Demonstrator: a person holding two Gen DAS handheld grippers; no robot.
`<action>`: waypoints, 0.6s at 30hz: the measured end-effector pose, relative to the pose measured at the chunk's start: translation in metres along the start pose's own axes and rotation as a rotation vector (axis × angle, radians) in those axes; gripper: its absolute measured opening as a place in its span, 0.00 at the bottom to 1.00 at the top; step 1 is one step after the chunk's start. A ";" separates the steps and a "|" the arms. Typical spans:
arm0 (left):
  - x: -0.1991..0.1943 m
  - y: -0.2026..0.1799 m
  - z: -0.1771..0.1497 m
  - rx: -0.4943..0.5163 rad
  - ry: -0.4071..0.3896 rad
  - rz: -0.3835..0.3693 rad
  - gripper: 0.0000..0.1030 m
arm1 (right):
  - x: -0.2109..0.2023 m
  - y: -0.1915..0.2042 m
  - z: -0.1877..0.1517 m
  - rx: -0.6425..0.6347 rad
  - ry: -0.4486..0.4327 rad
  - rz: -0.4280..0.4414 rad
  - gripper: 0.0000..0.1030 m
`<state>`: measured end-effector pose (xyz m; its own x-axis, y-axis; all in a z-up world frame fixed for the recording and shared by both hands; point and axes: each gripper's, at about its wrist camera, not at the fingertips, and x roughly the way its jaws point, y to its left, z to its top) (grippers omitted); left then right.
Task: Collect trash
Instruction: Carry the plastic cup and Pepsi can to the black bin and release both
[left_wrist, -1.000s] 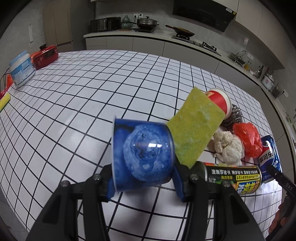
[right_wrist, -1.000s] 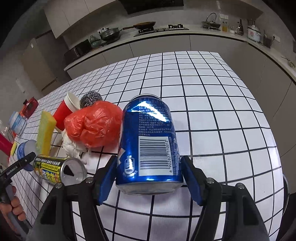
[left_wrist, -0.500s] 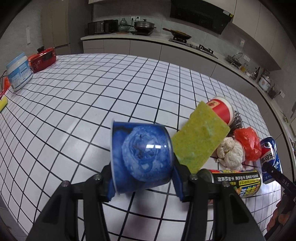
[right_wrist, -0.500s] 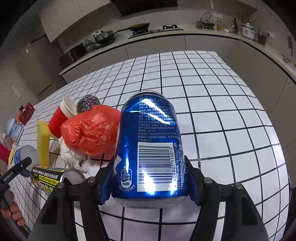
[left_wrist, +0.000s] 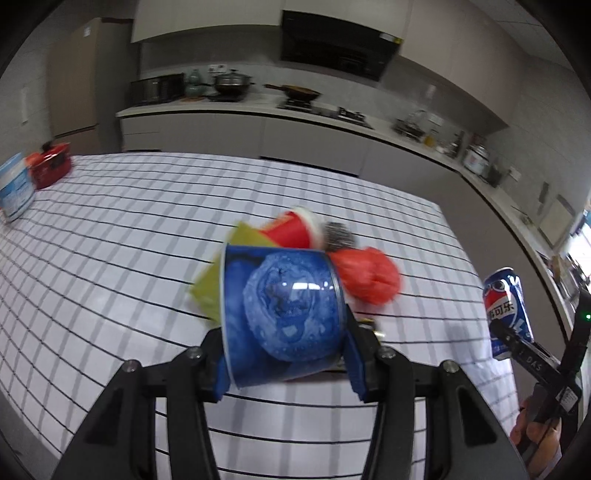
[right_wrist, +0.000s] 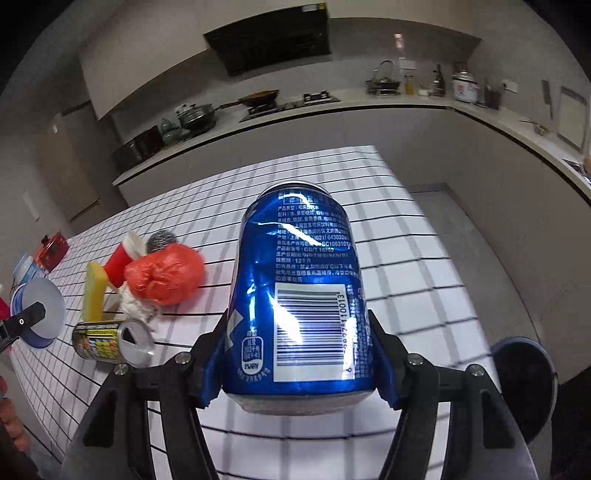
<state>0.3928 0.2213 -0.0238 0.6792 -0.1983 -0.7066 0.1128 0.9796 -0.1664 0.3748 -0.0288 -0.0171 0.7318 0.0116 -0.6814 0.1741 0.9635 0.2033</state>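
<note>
Left hand-held gripper (left_wrist: 284, 360) is clamped on a blue plastic cup (left_wrist: 282, 317), its 2 blue pads pressing the cup's sides, and the cup is lifted clear of the checked worktop (left_wrist: 110, 236). Right hand-held gripper (right_wrist: 299, 363) grips a blue soda can (right_wrist: 301, 291) the same way, barcode toward the camera, also held above the worktop.

Taking the red plastic bag (right_wrist: 164, 275) as landmark: a crumpled white wad (right_wrist: 131, 302) touches its near-left edge, a steel scourer (right_wrist: 160, 240) sits just behind it, and a red paper cup (right_wrist: 120, 260) lies on its side just to its left. A yellow sponge (right_wrist: 92, 295) stands on edge further left. A printed tin can (right_wrist: 110, 341) lies on its side nearer the camera than the bag. Well beyond, at the worktop's far-left corner, stand a red box (left_wrist: 50, 168) and a white tub (left_wrist: 14, 188).
</note>
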 end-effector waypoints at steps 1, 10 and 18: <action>0.003 -0.015 -0.003 0.018 0.015 -0.033 0.49 | -0.009 -0.015 -0.003 0.027 -0.005 -0.016 0.65; 0.031 -0.157 -0.033 0.237 0.152 -0.356 0.49 | -0.089 -0.153 -0.052 0.250 -0.010 -0.286 0.65; 0.048 -0.311 -0.071 0.410 0.266 -0.449 0.49 | -0.087 -0.281 -0.106 0.376 0.102 -0.337 0.65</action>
<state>0.3392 -0.0952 -0.0547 0.3062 -0.5400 -0.7840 0.6455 0.7231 -0.2459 0.1925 -0.2718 -0.0896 0.5298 -0.2387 -0.8138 0.6276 0.7558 0.1869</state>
